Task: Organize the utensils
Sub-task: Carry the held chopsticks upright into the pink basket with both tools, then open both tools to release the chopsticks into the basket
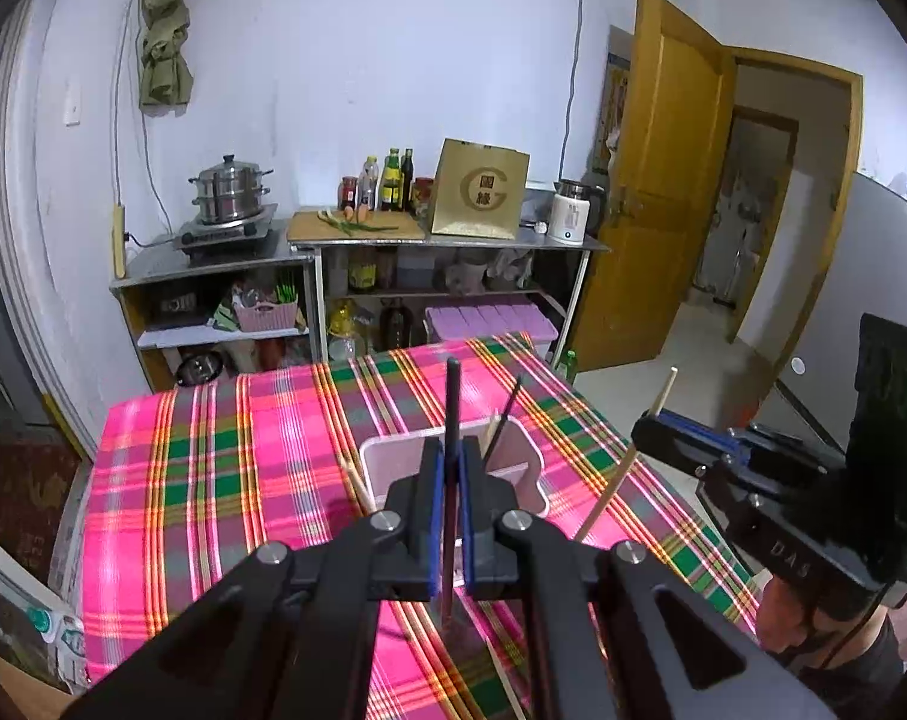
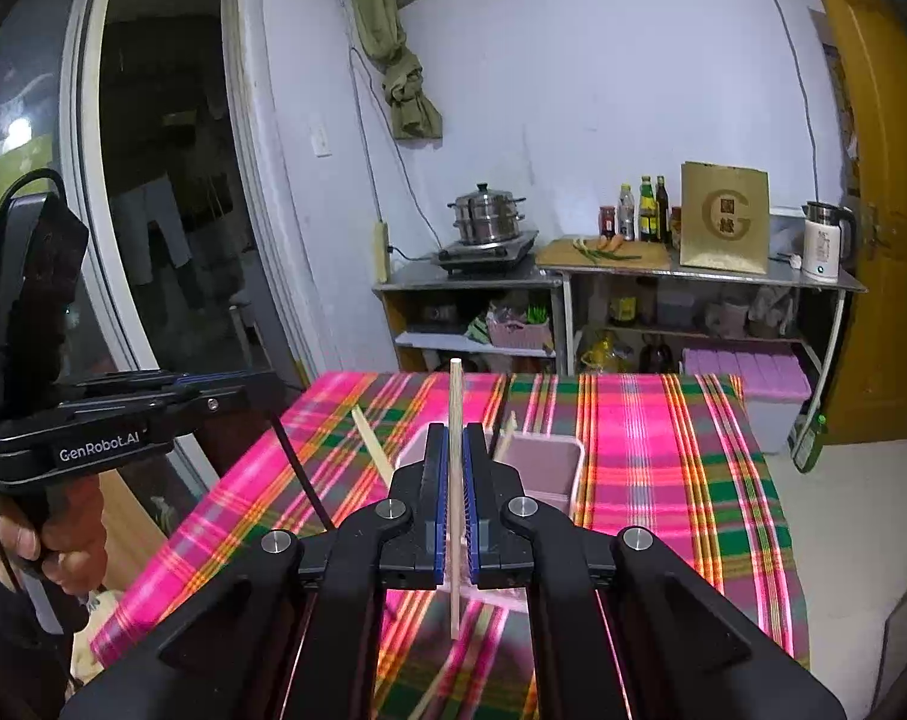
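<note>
Here the counter (image 1: 225,480) fills the lower half of both views, covered by a pink plaid cloth with green and orange stripes. Behind it, against the pale wall, stands a steel shelf unit (image 1: 357,252) carrying a stacked steamer pot (image 1: 230,187), several bottles (image 1: 390,180), a gold box (image 1: 480,189) and a white kettle (image 1: 570,210). A yellow wooden door (image 1: 663,180) hangs open to the right of it.

On the cloth sits a pale pink utensil holder (image 2: 543,468), with a few sticks leaning out of it. A light wooden chopstick (image 2: 372,441) lies on the cloth just left of the holder.

The left tongs (image 1: 452,498) are clamped tight on a dark chopstick (image 1: 452,402), which stands nearly upright between the blue pads, its top in front of the holder and its lower end above the cloth. The right tongs (image 2: 453,498) are likewise closed on a pale wooden chopstick (image 2: 454,414), held upright, its tip rising above the holder's rim in the right wrist view. Both tongs hang above the near side of the counter, beside each other.
</note>
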Motion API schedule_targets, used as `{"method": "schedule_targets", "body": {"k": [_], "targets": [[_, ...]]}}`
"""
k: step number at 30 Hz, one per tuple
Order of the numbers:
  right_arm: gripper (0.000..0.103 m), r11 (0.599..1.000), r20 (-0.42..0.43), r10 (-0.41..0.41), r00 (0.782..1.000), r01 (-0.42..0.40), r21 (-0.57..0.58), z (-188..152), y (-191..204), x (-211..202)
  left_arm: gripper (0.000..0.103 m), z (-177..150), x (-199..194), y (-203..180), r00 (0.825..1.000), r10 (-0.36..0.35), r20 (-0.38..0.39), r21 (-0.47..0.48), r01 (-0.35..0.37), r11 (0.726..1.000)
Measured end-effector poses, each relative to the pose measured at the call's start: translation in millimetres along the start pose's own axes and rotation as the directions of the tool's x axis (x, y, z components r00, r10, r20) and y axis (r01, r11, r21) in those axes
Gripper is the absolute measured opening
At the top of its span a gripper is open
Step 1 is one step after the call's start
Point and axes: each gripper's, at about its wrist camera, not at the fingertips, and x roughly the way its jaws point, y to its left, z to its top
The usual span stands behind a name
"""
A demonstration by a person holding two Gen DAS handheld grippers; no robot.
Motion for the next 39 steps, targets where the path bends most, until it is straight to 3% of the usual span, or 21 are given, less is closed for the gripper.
{"method": "schedule_targets", "body": {"k": [11, 21, 39], "targets": [[0.004, 1.0, 0.037, 0.006, 0.999, -0.007, 0.015, 31.4, -3.5, 23.3, 0.005, 38.1, 12.9, 5.5, 0.999, 0.012, 0.03, 0.021, -0.012, 1.0], [0.004, 1.0, 0.039, 0.014, 0.999, -0.015, 0.024, 38.5, -6.0, 54.2, 0.005, 49.6, 33.7, 18.0, 0.999, 0.014, 0.04, 0.02, -0.015, 1.0], [0.004, 0.997, -0.109, 0.008, 0.994, -0.001, 0.071, -23.8, -28.1, 115.9, 0.005, -4.2, 98.8, 37.1, 0.995, 0.002, -0.1, -0.026, -0.005, 1.0]]}}
